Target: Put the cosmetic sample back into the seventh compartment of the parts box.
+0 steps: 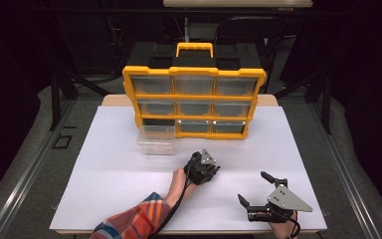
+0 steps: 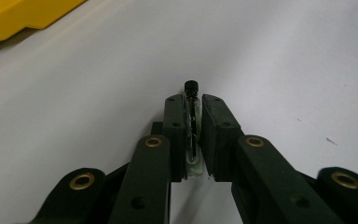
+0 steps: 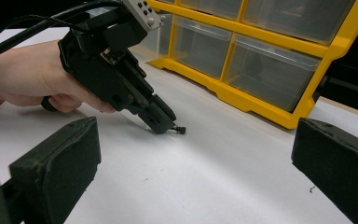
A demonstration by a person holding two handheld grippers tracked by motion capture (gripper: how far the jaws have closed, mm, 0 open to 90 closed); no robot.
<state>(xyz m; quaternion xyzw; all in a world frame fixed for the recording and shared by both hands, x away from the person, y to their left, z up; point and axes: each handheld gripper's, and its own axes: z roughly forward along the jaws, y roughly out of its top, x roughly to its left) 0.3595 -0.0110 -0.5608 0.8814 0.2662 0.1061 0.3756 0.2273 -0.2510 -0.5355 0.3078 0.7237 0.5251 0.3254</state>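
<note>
Nearest to us, the right gripper (image 1: 253, 188) sits at the near right part of the white table (image 1: 109, 174), its jaws wide apart with nothing between them. In the right gripper view its two black pads (image 3: 56, 163) frame the scene from either side.

Farther in, near the table's middle, the left gripper (image 1: 210, 172) is angled down toward the surface, and the left hand (image 1: 179, 180) holds it below a plaid sleeve (image 1: 134, 219). Its jaws are closed on a small black screw (image 2: 191, 87). In the left gripper view the screw's long axis runs along the jaws, with the knurled head sticking out past the tips and pointing away from the hand. The shank lies between the pads and is hard to make out. In the right gripper view the head (image 3: 181, 129) sits just above the table; we cannot tell whether it touches.

Beyond that, a clear plastic drawer (image 1: 156, 139) stands on the table just in front of the yellow organizer (image 1: 194, 102), at the open bottom-left slot. We cannot make out any contents in it.

The organizer stands upright with a three-by-three grid of compartments and a carry handle (image 1: 194, 49) on top. Eight clear drawers are in place; their contents are too dim to tell.
</note>
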